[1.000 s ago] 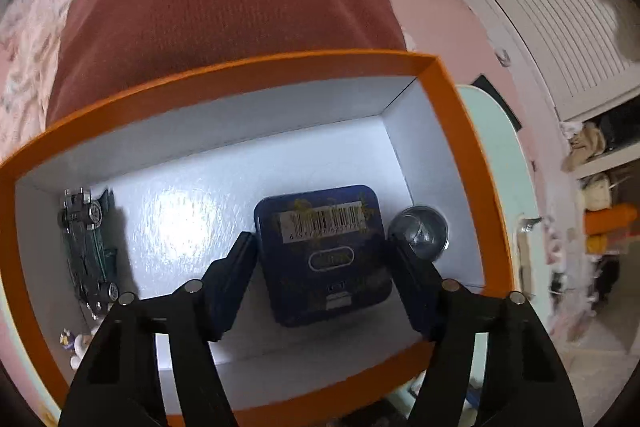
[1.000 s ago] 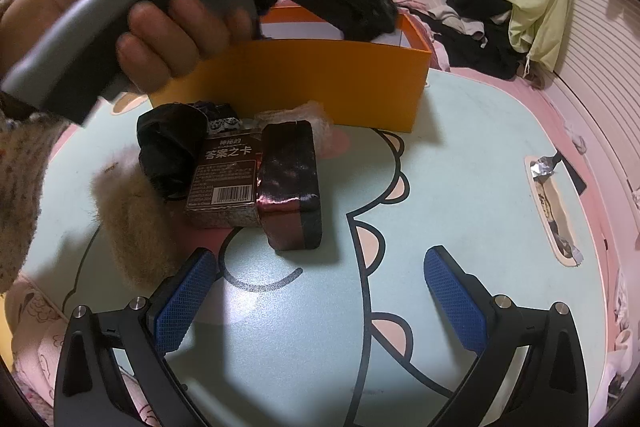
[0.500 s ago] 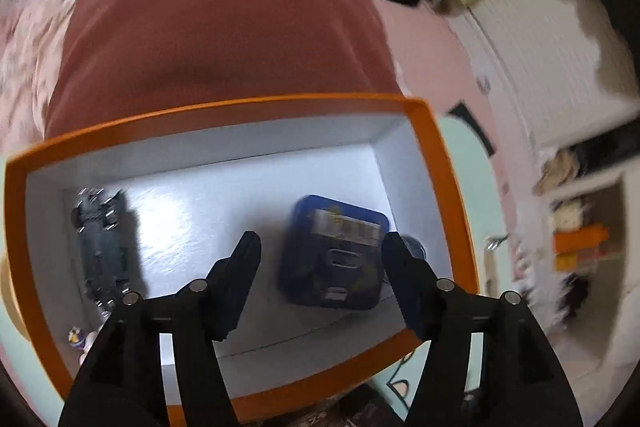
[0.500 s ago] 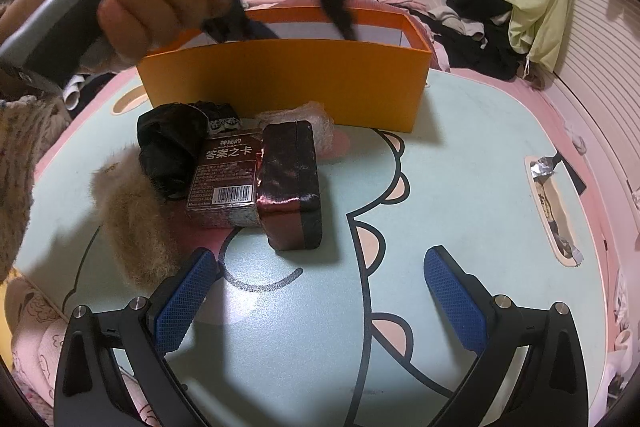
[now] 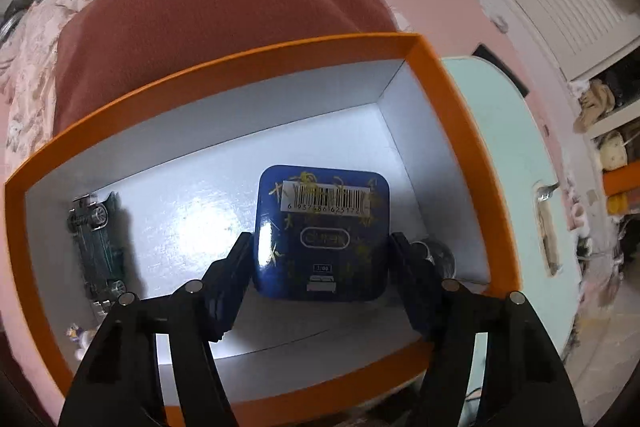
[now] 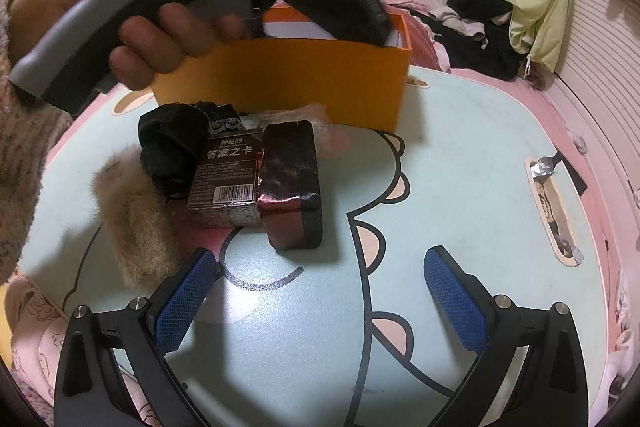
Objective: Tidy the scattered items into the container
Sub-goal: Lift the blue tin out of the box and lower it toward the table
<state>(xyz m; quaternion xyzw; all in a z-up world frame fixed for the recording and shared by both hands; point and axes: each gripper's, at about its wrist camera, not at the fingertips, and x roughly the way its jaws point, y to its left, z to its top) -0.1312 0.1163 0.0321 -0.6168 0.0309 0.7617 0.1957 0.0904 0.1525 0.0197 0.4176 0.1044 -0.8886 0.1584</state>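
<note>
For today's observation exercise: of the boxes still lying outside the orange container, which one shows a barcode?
The dark brown card box, left of the glossy maroon box; it bears a white barcode label, and the maroon box shows none.

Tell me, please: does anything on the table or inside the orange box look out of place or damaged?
Yes: the table has a damaged patch near its right edge, partly covered with crumpled silver tape.

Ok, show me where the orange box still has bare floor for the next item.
Inside the orange box, the widest bare patch of white floor lies between the toy car at the left wall and the blue tin. Another free strip runs along the far wall behind the tin. The right corner is crowded: a small silver object sits beside the tin.
</note>
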